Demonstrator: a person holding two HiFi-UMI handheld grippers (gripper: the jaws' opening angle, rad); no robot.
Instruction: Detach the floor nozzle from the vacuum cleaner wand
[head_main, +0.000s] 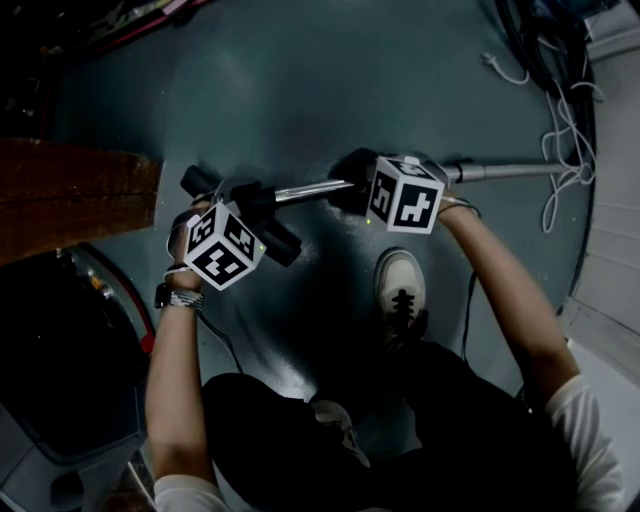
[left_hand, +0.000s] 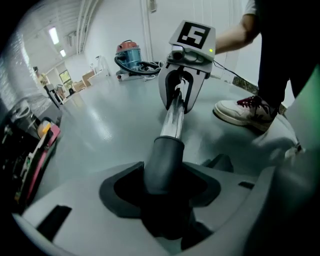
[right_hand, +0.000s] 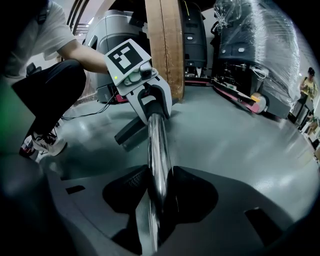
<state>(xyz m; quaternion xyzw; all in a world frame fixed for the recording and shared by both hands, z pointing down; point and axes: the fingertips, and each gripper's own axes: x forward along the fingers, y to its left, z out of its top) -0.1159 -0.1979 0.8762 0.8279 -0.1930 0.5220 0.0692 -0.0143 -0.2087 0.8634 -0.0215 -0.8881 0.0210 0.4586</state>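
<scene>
Underfoot, one grey-green floor (head_main: 300, 80) filled the head view, with one brown wooden beam (head_main: 70, 200) at its left edge and one person crouched over the middle, two bare forearms reaching forward. Far off in the left gripper view stood one red-and-blue canister vacuum (left_hand: 129, 52). One wand (head_main: 510, 171) ran across the head view from the right edge toward the left, and one floor nozzle (head_main: 283, 243) sat at its left end, still joined to it, near the beam. Two grippers worked on them, each carrying one marker cube: the left gripper (left_hand: 162, 192) was clamped on the nozzle's neck, and the right gripper (right_hand: 156, 192) was clenched round the wand, well apart from the left one along the tube. Two shoes showed below, a laced pale shoe (head_main: 402, 290) and a dimmer second shoe (head_main: 335, 420), and one watch (head_main: 185, 298) sat on the left wrist. The wand was a bright chrome tube that mirrored the room. The nozzle was a flat black bar set crosswise to it, with a matte dark grey sleeve (left_hand: 165, 150) swallowing the tube's end.
</scene>
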